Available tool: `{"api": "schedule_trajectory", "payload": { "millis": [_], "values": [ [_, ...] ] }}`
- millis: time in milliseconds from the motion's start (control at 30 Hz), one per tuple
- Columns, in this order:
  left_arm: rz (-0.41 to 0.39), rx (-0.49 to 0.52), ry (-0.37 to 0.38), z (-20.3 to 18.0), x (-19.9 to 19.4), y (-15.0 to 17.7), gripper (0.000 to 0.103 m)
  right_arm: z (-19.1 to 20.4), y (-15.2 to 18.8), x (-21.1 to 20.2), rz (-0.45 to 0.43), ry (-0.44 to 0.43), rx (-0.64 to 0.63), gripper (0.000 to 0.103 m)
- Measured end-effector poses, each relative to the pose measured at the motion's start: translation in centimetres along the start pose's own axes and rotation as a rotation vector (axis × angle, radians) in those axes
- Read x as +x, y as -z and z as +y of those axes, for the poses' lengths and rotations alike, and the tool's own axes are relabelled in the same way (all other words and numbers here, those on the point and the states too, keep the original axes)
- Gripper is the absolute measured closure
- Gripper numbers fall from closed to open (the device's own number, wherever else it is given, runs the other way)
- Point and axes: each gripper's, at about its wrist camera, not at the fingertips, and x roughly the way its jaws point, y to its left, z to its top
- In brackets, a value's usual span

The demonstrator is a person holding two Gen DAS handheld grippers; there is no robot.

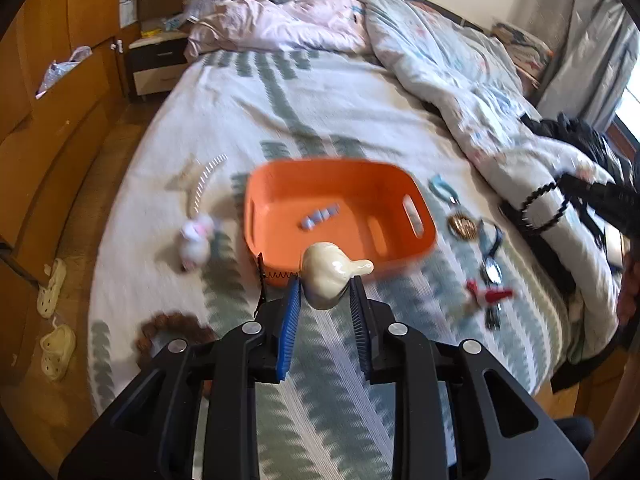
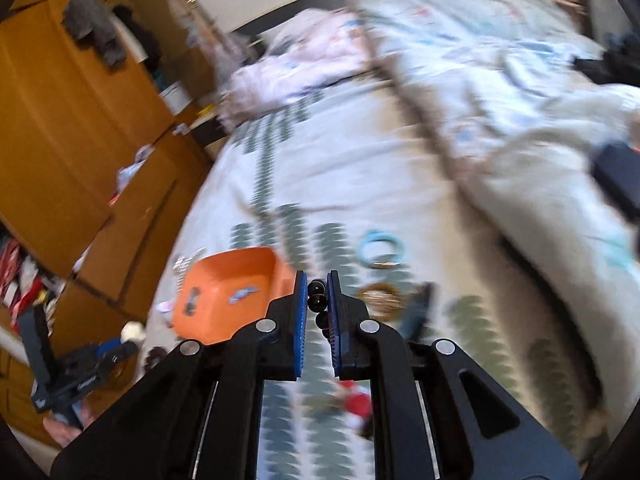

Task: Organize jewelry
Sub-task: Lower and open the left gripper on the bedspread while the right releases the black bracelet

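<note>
An orange tray (image 1: 424, 240) lies on the bed with a small blue-pink clip (image 1: 319, 216) inside. My left gripper (image 1: 325, 286) is shut on a cream bow-shaped hair piece (image 1: 328, 276), held just in front of the tray's near rim. My right gripper (image 2: 318, 294) is shut on a black bead bracelet (image 2: 318, 300), held above the bed right of the tray (image 2: 224, 308). In the left wrist view the bracelet (image 1: 540, 204) hangs from the right gripper at far right. The left gripper (image 2: 96, 360) with the cream piece shows low left in the right wrist view.
Loose on the bedspread: a white plush hair tie (image 1: 196, 240), a clear comb band (image 1: 208, 180), a brown bead bracelet (image 1: 172, 328), a teal ring (image 2: 382, 250), a gold bangle (image 1: 464, 226), blue and red clips (image 1: 492, 292). A crumpled duvet (image 1: 460, 80) lies right; wooden wardrobe left.
</note>
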Motion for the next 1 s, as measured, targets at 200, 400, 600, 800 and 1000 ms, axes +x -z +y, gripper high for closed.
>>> {"api": "schedule_trajectory", "payload": {
  "millis": [200, 400, 600, 800, 1000],
  "values": [
    [0.06, 0.029, -0.016, -1.4, 2.0, 3.0, 0.077, -4.7, 2.5, -0.8, 0.021, 0.16, 0.048, 0.092],
    [0.116, 0.021, -0.043, -1.6, 4.5, 4.6, 0.077, -5.5, 3.8, 2.6, 0.105, 0.29, 0.015, 0.092],
    [0.168, -0.016, -0.078, -0.6, 7.4, 5.7, 0.077, -4.9, 5.2, 6.6, 0.195, 0.346, -0.035, 0.092],
    [0.172, -0.035, -0.103, -0.3, 8.3, 6.0, 0.077, -5.4, 4.4, 4.9, 0.145, 0.358, 0.0, 0.092],
    [0.165, -0.036, -0.128, -0.4, 8.8, 6.1, 0.077, -5.3, 4.5, 5.3, 0.144, 0.457, -0.056, 0.092]
  ]
}}
